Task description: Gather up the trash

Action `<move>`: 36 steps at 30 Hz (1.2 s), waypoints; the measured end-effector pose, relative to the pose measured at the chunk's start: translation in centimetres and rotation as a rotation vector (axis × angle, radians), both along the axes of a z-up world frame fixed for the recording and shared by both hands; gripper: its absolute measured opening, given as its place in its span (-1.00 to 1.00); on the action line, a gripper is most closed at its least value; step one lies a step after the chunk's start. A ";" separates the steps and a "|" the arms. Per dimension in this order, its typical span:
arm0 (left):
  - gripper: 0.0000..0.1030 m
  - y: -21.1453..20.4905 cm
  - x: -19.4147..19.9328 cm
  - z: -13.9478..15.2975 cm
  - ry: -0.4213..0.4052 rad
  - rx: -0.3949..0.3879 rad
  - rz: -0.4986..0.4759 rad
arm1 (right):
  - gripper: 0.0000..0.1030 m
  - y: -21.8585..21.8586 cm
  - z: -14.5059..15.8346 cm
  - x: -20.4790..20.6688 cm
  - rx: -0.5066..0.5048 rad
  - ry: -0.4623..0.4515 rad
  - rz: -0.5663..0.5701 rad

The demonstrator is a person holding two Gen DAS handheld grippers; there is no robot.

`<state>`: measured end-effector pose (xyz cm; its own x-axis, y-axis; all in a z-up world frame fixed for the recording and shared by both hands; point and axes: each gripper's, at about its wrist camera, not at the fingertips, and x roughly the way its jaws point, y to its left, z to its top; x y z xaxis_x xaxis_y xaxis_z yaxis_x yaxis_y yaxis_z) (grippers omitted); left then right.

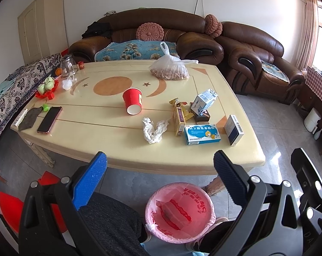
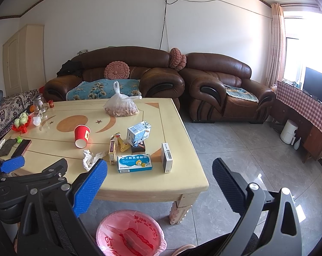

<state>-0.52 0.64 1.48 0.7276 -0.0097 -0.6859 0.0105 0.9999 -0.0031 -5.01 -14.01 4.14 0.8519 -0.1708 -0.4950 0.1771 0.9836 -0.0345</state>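
A cream coffee table (image 1: 122,149) (image 2: 139,181) holds trash: a tipped red paper cup (image 1: 132,102) (image 2: 81,136), a crumpled white tissue (image 1: 154,129) (image 2: 90,159), a crushed milk carton (image 1: 204,101) (image 2: 138,135), snack wrappers (image 1: 181,115) (image 2: 117,147), a blue medicine box (image 1: 202,134) (image 2: 135,163) and a dark box (image 1: 233,129) (image 2: 166,157). A bin with a pink bag (image 1: 180,213) (image 2: 130,233) stands on the floor below the near edge. My left gripper (image 1: 159,170) is open and empty above the bin. My right gripper (image 2: 159,175) is open and empty over the table's near right corner.
A phone (image 1: 49,119) (image 2: 21,148), a cloth, a red fruit tray (image 1: 46,88), a glass jug (image 1: 66,66) and a bag of nuts (image 1: 170,71) (image 2: 122,107) also sit on the table. Brown sofas stand behind. Grey tiled floor (image 2: 235,149) lies to the right.
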 end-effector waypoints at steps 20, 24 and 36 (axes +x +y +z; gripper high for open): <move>0.90 0.6 0.4 0.2 0.001 0.001 0.012 | 0.87 0.8 1.1 0.5 0.006 0.006 0.013; 0.90 0.9 0.9 -0.5 0.020 -0.014 -0.003 | 0.87 -0.1 -0.1 1.7 0.016 0.024 0.025; 0.90 2.2 3.5 -2.9 0.060 -0.043 -0.021 | 0.87 -1.3 -3.1 4.6 0.033 0.079 0.030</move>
